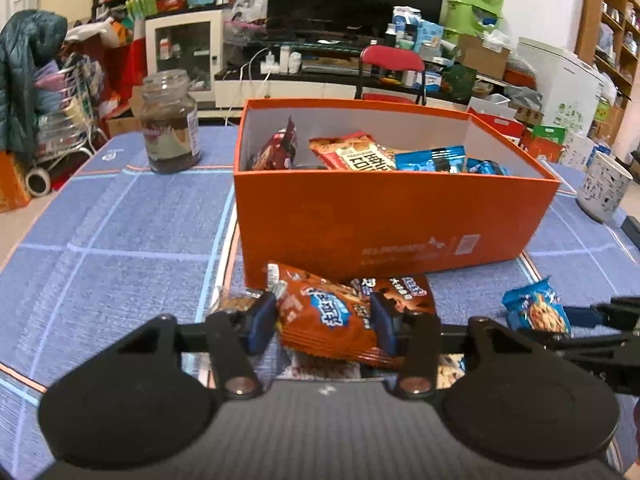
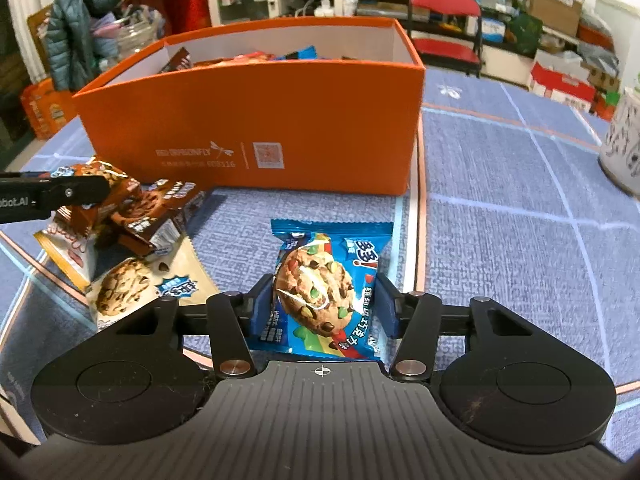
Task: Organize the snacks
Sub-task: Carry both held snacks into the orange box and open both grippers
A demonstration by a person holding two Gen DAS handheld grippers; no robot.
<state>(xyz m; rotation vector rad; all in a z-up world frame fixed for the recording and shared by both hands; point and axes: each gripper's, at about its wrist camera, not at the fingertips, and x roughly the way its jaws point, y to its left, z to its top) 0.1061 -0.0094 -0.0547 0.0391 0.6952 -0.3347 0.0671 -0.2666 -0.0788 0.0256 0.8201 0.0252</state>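
While each claw clamps one cookie packet in front of the orange box (image 1: 400,216), the pick-up step of snack sorting is in hand.

The left claw (image 1: 322,322) is closed on a brown cookie packet (image 1: 320,312) atop a small pile on the worktop (image 1: 120,220); the right claw (image 2: 324,306) pinches a blue cookie packet (image 2: 320,288) lying flat, just short of the box wall. Next, by judgement, each packet must be lifted clear of the rim and let go inside without dragging its neighbours. Count: one box, holding at least four packets; roughly four in the pile, the left-hand packet included, though overlap hides the exact number; one blue packet apart. One glass jar (image 1: 170,120) and one patterned cup (image 1: 604,188) stand aside.
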